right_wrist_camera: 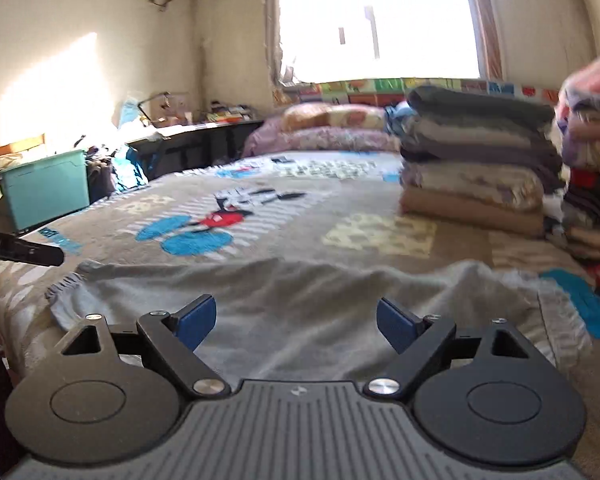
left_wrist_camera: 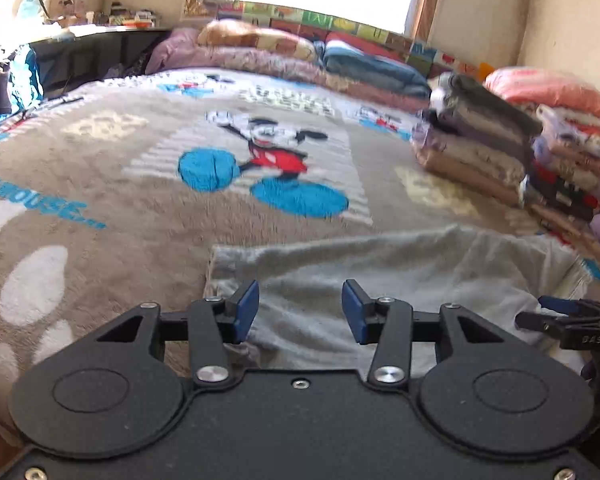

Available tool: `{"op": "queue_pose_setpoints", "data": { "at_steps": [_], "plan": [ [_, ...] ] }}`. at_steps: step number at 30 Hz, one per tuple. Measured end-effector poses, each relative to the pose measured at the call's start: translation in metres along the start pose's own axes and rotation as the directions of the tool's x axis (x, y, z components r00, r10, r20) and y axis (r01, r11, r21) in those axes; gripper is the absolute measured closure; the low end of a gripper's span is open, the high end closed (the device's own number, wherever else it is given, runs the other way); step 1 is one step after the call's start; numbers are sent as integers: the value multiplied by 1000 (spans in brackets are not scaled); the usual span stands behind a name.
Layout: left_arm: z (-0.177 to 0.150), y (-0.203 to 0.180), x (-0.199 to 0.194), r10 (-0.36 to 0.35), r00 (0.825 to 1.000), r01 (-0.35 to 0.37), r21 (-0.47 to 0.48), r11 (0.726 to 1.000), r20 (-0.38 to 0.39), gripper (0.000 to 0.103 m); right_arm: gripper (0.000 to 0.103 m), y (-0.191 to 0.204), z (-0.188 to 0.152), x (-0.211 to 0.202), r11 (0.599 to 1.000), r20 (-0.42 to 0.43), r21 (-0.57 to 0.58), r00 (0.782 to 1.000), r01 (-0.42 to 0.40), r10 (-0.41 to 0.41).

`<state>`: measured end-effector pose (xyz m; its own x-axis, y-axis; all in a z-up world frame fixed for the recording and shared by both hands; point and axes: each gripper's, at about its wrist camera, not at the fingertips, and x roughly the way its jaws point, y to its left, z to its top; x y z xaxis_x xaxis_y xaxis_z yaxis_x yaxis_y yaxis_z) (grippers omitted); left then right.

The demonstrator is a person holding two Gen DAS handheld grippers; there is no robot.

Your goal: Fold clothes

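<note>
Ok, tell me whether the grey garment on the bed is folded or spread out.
Spread out: the grey garment lies flat across the blanket, wrinkled, its elastic hem showing at the left edge.

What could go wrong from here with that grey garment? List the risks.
1. Both the left gripper and the right gripper are open over the flat grey cotton garment; a pinch could also catch the fuzzy brown Mickey Mouse blanket beneath.
2. The garment lies near the tall stack of folded clothes; a wide fold swing might topple it.
3. Wrinkles may get folded in.
</note>
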<state>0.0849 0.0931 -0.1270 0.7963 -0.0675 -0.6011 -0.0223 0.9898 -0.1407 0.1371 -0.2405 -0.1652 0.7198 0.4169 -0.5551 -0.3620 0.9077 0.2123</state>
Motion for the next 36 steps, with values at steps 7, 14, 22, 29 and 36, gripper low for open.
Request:
{"op": "queue_pose_setpoints", "data": {
  "at_steps": [7, 14, 22, 29, 36],
  "plan": [
    [-13, -8, 11, 15, 1000, -16, 95, 995, 9, 56, 14, 22, 4, -33, 986, 25, -163, 999, -23, 28],
    [-11, -6, 12, 5, 1000, -5, 67, 998, 2, 54, 14, -6, 63, -22, 997, 130, -61, 990, -52, 60],
    [-15, -1, 12, -20, 1000, 19, 53, 998, 8, 53, 24, -71, 56, 26, 990, -40, 137, 999, 31, -26],
    [-15, 0, 11, -32, 999, 32, 47, 998, 10, 53, 25, -107, 68, -18, 949, 148, 312, 989, -50, 3],
    [-6, -4, -4, -38, 999, 38, 23, 999, 14, 61, 35, -119, 63, -16, 974, 125, 225, 992, -1, -28]
  ]
}}
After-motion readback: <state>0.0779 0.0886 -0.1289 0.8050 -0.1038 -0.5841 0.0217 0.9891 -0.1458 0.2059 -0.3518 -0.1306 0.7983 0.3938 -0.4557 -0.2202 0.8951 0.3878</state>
